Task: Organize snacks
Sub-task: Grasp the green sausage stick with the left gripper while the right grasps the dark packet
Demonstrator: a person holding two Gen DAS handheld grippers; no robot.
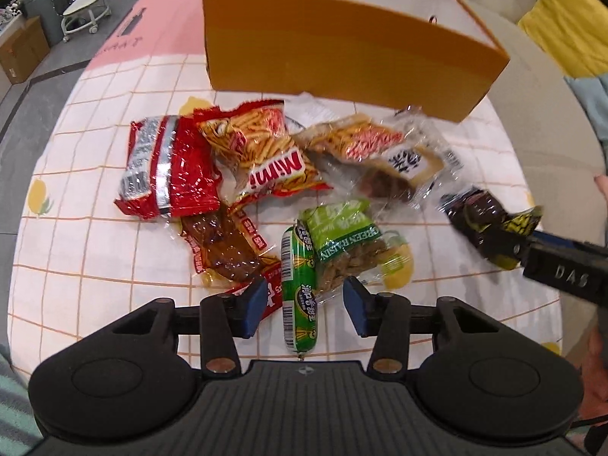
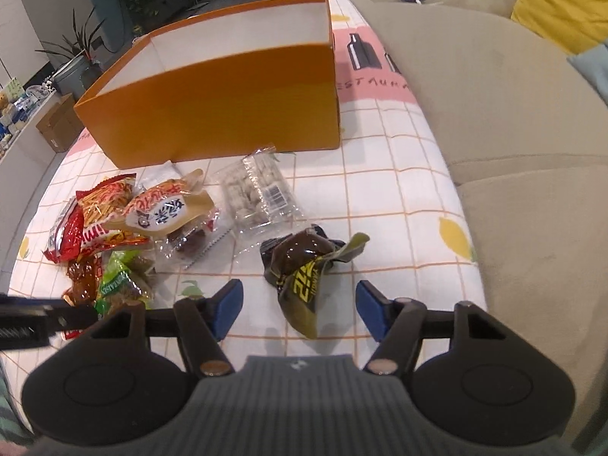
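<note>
1. Step in hand looks like the reach-in: none of the snacks sits in the orange box that I can see, and the whole pile lies loose on the checked cloth of the bench, low centre of both views.
2. Left gripper has its fingers apart, straddling the green sausage stick at bottom centre, pads not pressing it yet. The green raisin pack crowds its right side.
3. Right gripper is open too, the dark crumpled packet between its fingers, untouched.
4. Next, I'd guess: drop a bit lower, close on just one item each, then lift toward the box at the top of frame.
</note>
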